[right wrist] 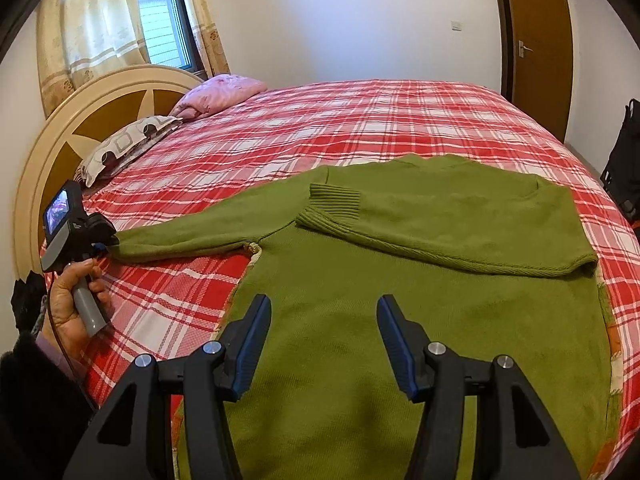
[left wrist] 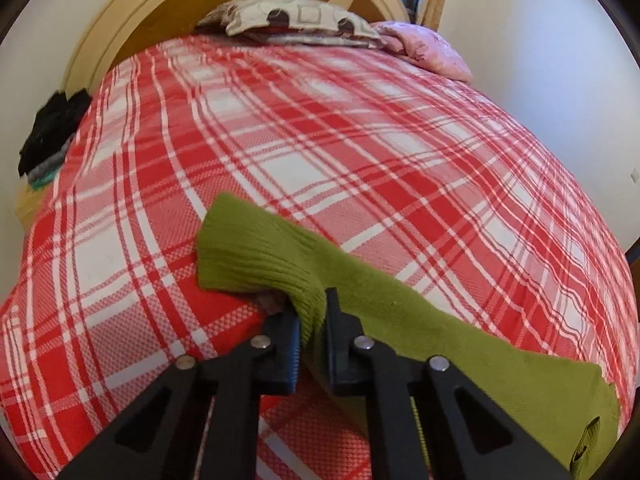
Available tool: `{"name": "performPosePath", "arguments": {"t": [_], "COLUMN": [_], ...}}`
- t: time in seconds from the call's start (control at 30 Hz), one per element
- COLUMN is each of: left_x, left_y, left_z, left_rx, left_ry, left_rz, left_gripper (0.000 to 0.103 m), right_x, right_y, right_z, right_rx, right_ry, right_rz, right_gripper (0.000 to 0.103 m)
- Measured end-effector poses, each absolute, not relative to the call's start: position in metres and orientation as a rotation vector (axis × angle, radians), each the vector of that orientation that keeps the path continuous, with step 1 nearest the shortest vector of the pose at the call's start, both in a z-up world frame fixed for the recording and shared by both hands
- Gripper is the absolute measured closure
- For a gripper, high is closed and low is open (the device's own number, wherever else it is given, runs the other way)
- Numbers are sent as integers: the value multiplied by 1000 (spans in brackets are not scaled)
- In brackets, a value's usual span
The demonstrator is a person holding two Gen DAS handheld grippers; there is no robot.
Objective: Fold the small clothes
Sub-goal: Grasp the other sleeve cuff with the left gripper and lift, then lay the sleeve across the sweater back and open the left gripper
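A green knitted sweater [right wrist: 400, 320] lies spread flat on the bed. One sleeve [right wrist: 440, 236] is folded across its chest, and the other sleeve [right wrist: 192, 232] stretches out to the left. My left gripper [left wrist: 312, 312] is shut on the ribbed cuff [left wrist: 256, 252] of that outstretched sleeve, with cuff fabric bunched between the black fingers. The right wrist view shows this gripper [right wrist: 108, 236] at the sleeve's end, held by a hand [right wrist: 76, 300]. My right gripper [right wrist: 322, 304] hovers open over the sweater's lower body with nothing between its blue pads.
The bed has a red and white plaid cover [right wrist: 360, 120]. A patterned pillow [right wrist: 128, 144] and a pink one [right wrist: 220, 92] lie against the round headboard [right wrist: 60, 132]. Dark clothes [left wrist: 52, 128] are piled beside the bed's left edge. A black bag [right wrist: 624, 168] stands near the door [right wrist: 540, 40].
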State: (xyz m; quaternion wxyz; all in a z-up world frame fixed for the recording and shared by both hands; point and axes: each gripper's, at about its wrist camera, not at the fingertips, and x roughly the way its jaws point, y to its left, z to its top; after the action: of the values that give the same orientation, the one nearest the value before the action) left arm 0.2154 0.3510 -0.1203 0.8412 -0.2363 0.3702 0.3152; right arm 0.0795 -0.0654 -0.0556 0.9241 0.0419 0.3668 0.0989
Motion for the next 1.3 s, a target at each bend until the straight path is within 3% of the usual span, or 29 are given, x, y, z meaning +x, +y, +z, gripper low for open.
{"name": "performPosePath", "arguments": {"t": [0.37,0.9,1.3], "left_x": [219,213,199], "left_y": [281,192,76], "left_z": [-57,-44,-35], "left_rx": [-329,-174,-28], "left_ry": [640,616,560], "left_rz": [556,407,142], "left_gripper": [93,93,93], "right_x": [80,82,87], "right_y": [-87,-123,-159], "right_z": [-60,-66,-67], "right_rx": [154,242,293], "right_ry": [769,775,765], "right_rz": [173,104,27], "right_gripper": [47,47,46]}}
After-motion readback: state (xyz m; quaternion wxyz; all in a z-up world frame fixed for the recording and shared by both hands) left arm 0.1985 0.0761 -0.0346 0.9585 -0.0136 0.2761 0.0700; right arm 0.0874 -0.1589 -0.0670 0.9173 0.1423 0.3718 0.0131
